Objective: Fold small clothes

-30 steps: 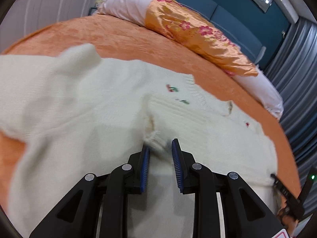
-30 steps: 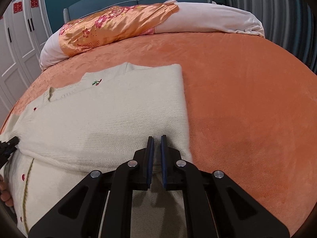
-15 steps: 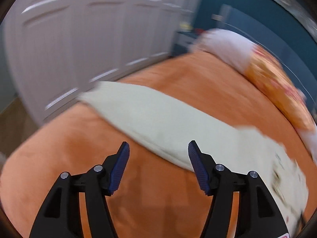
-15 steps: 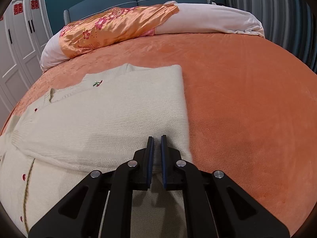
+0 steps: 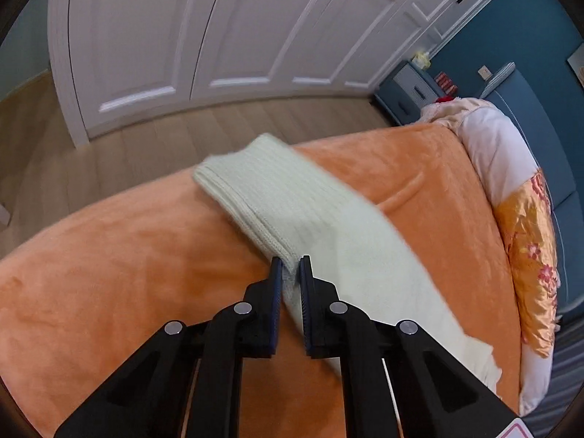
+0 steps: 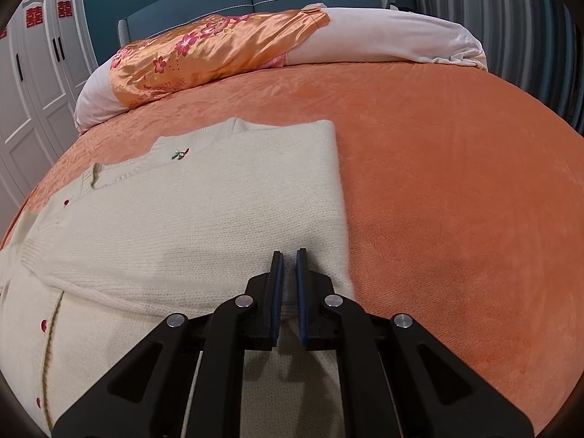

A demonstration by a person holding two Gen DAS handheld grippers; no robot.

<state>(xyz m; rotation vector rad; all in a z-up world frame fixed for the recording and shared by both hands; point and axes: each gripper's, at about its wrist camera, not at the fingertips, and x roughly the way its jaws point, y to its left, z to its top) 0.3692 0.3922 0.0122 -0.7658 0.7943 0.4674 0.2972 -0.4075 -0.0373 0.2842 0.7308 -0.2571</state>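
A cream knit cardigan [image 6: 204, 226] with red buttons and a small embroidered flower lies on the orange bedspread [image 6: 456, 189], its right side folded over the body. Its left sleeve [image 5: 314, 219] stretches out toward the bed's edge in the left wrist view. My left gripper [image 5: 291, 266] is shut on the near edge of that sleeve. My right gripper [image 6: 288, 259] is shut, its tips over the folded cardigan near its right edge; whether it pinches cloth I cannot tell.
An orange floral pillow [image 6: 204, 54] and a white quilt [image 6: 394, 36] lie at the head of the bed. White wardrobe doors [image 5: 219, 36], wooden floor [image 5: 109, 153] and a blue nightstand [image 5: 408, 87] stand beyond the bed's edge on the left.
My left gripper left the cardigan's body, swung left to the outstretched sleeve, opened wide, then closed on the sleeve's edge. The right gripper has stayed still.
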